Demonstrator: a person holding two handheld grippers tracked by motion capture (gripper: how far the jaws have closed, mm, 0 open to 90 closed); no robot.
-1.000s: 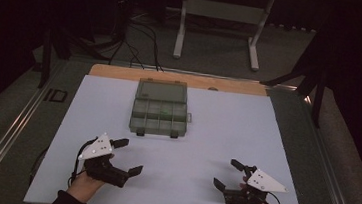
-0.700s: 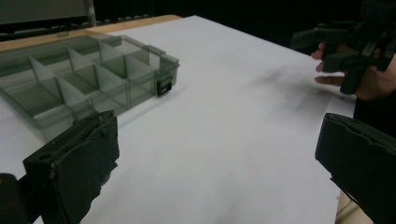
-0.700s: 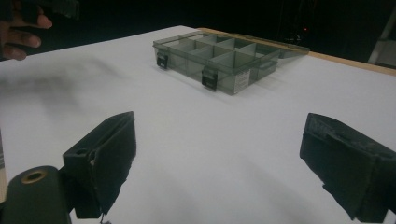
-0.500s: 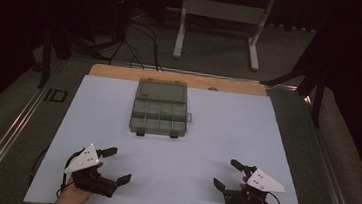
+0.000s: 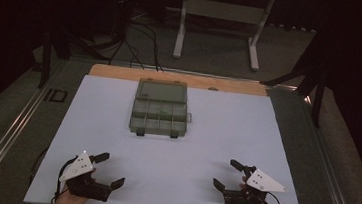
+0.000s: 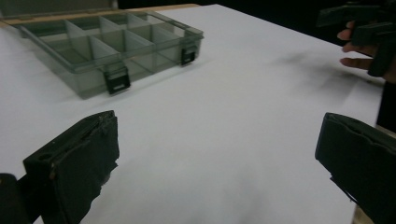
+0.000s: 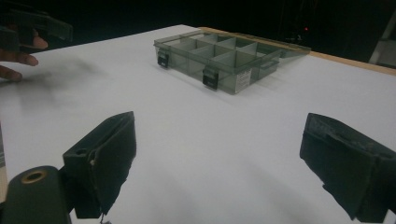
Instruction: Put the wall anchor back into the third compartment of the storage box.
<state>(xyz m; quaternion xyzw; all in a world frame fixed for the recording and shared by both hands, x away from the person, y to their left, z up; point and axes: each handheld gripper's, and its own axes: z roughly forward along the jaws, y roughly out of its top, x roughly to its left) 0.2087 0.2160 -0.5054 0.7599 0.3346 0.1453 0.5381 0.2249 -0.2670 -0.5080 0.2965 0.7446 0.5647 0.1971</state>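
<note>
Your left gripper (image 5: 111, 168) and right gripper (image 5: 226, 173) sit near you, jaws wide apart, holding nothing. Bare white table (image 5: 201, 129) lies between them and the box (image 5: 160, 112). The box sits far, in the middle, closed, clasps facing you. Its little rooms look empty.

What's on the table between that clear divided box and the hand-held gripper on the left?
Nothing: in the high view, bare white tabletop runs from the left hand-held gripper to the compartment box.
</note>
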